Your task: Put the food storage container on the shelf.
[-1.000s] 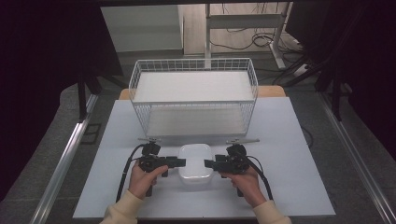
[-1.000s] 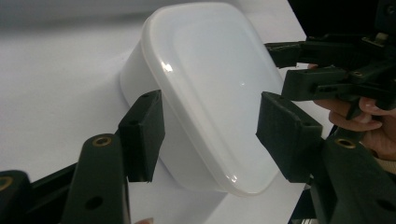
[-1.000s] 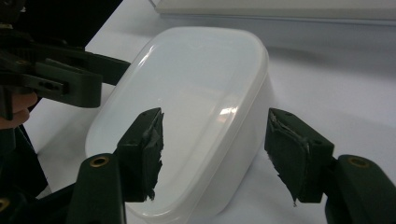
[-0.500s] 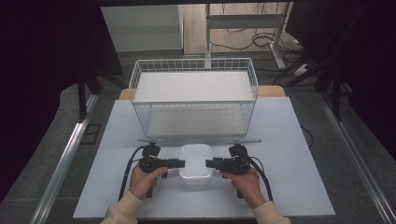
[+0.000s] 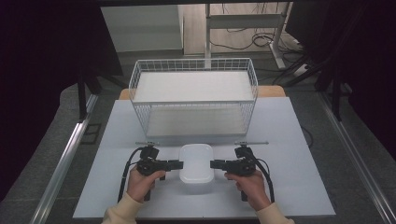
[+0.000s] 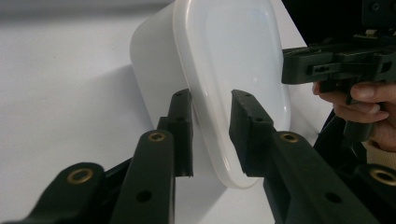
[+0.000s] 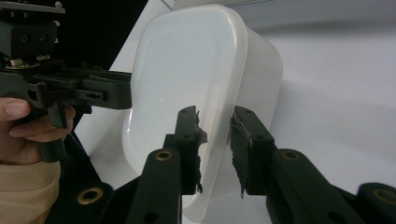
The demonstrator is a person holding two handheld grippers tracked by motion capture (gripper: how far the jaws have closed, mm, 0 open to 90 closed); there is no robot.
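A white plastic container [image 5: 197, 161] with a closed lid stands on the table near the front edge. My left gripper [image 5: 179, 164] reaches its left side and my right gripper [image 5: 214, 164] its right side, both level and pointing inward. In the left gripper view the jaws [image 6: 210, 130] have just been closing and straddle the lid rim [image 6: 233, 56], one under it and one over it, with a small gap showing. In the right gripper view the jaws [image 7: 215, 140] have also been closing, and the pads [image 7: 191, 140] lie against the rim of the container [image 7: 187, 60].
A white wire basket [image 5: 135, 88] with a white floor stands behind the container, across the middle of the grey table [image 5: 299, 140]. Two thin metal rods [image 5: 252, 142] lie in front of it. Dark chairs, table legs and cables stand beyond.
Both grippers' jaws have narrowed around the container's rim. The hands have hardly shifted and the container stays in place.
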